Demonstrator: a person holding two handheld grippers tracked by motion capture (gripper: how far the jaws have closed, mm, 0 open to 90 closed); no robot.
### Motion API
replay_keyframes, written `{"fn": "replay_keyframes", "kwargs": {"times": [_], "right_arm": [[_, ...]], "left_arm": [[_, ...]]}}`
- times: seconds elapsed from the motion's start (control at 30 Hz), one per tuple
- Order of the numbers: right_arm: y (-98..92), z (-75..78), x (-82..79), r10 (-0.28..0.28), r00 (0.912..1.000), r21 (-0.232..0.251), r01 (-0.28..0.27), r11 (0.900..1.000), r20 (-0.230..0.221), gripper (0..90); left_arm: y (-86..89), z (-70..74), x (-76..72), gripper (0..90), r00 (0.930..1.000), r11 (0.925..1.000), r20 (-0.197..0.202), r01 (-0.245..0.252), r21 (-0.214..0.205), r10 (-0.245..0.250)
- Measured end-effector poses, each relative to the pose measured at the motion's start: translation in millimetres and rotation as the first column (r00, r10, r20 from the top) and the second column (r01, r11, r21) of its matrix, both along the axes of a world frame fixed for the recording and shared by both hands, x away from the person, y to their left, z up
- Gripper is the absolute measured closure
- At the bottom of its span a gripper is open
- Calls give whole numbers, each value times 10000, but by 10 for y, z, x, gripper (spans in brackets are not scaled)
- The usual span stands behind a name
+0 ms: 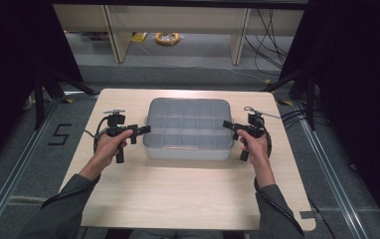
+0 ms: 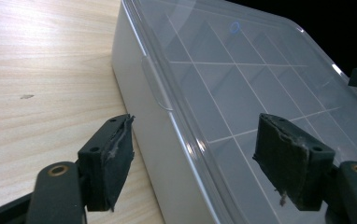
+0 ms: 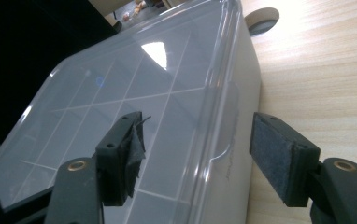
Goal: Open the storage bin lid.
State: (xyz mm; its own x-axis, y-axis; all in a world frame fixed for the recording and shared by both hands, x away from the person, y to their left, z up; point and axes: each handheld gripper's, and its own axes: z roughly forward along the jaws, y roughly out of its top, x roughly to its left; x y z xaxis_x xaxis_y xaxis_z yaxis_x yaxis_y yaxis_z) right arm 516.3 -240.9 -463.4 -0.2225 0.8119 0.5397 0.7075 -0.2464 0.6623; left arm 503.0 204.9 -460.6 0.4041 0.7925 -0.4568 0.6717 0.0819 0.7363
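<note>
A translucent grey compartment box [image 1: 188,128] with a clear lid lies shut in the middle of the wooden table [image 1: 178,194]. My left gripper [image 1: 142,130] stands open at the box's left end, its jaws straddling the lid's edge [image 2: 167,116]: one pad [image 2: 113,161] hangs beside the wall, the other [image 2: 289,161] over the lid. My right gripper [image 1: 228,125] is open at the right end in the same way, one pad [image 3: 125,154] above the lid and one [image 3: 279,156] outside the wall. A small latch tab [image 2: 155,84] sits on the lid's rim; another tab [image 3: 225,135] sits on the right end.
Shelving legs, a yellow cable coil [image 1: 167,38] and loose cables lie on the floor beyond the table. Black stands [image 1: 44,89] flank both far corners. A round hole [image 3: 262,18] is cut in the tabletop past the box. Bare wood stretches between the box and the near edge.
</note>
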Motion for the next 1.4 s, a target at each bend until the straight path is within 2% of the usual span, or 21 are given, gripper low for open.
{"fn": "replay_keyframes", "kwargs": {"times": [0.03,0.07,0.27,0.3,0.37,0.43,0.47,0.67,0.7,0.73,0.8,0.83,0.87,0.9,0.93,0.97,1.0,1.07,1.3,1.33,1.4], "right_arm": [[27,19,-13,-63,9992,239,72,9997,-385,369],[-18,-27,29,251,9990,-322,-239,9992,366,372],[-26,-46,46,270,9992,-122,-266,9996,287,393],[23,-12,15,-91,9992,444,108,9990,-395,395],[4,-23,20,28,9998,241,-24,9997,-175,395],[4,-22,24,10,9999,540,-1,9985,-160,398],[19,3,4,-60,9984,745,102,9972,-564,401],[27,-19,15,96,9999,256,-100,9996,128,441],[76,48,-32,-172,9968,802,235,9965,-781,448],[27,-5,12,20,9991,8,-20,10000,416,451],[36,13,0,-153,9996,356,146,9993,217,453],[50,38,-23,-293,9992,662,310,9973,-259,457],[25,10,-6,-172,9996,347,164,9993,220,457],[24,10,-6,-207,9994,287,199,9994,280,458],[45,31,-24,-361,9993,542,364,9979,-65,460],[44,31,-22,-382,9993,477,378,9981,63,465],[66,53,-40,-544,9982,711,560,9959,-244,474],[21,24,-9,-311,9965,49,308,9995,782,482],[44,69,-38,-282,9917,-401,334,9986,1253,498],[47,79,-52,-350,9930,-542,414,9977,1130,499],[35,94,-60,-425,9913,-318,468,9984,1247,520]], "left_arm": [[0,-2,18,274,10000,10000,-14,-35,16,35],[0,-8,37,274,10000,10000,-18,-84,1,84],[-31,-66,166,283,9995,9996,-205,-230,-173,226],[-40,-74,184,289,9994,9995,-188,-278,-139,276],[-53,-86,203,300,9992,9992,-165,-377,-114,375],[-95,-120,265,316,9989,9991,-301,-362,-210,355],[-119,-127,281,320,9988,9990,-360,-352,-281,342],[-180,-99,276,410,9997,9996,-167,-205,-194,202],[-182,-100,270,413,9994,9994,-274,-232,-269,225],[-181,-98,269,419,9992,9993,-296,-263,-273,255],[-170,-95,262,433,9991,9989,-327,-294,-351,283],[-170,-95,262,441,9991,9989,-327,-294,-351,283],[-171,-88,253,446,9989,9989,-323,-348,-328,338],[-171,-88,253,445,9989,9989,-323,-348,-328,338],[-177,-77,250,446,9990,9988,-263,-377,-319,368],[-178,-72,245,448,9989,9986,-245,-404,-339,396],[-176,-67,239,451,9989,9985,-220,-414,-348,407],[-176,-45,226,459,9986,9980,-131,-516,-378,511],[-163,46,176,484,9970,9954,-57,-770,-561,768],[-148,68,160,489,9980,9967,60,-631,-520,635],[-161,129,131,486,9974,9963,216,-669,-536,681]]}}
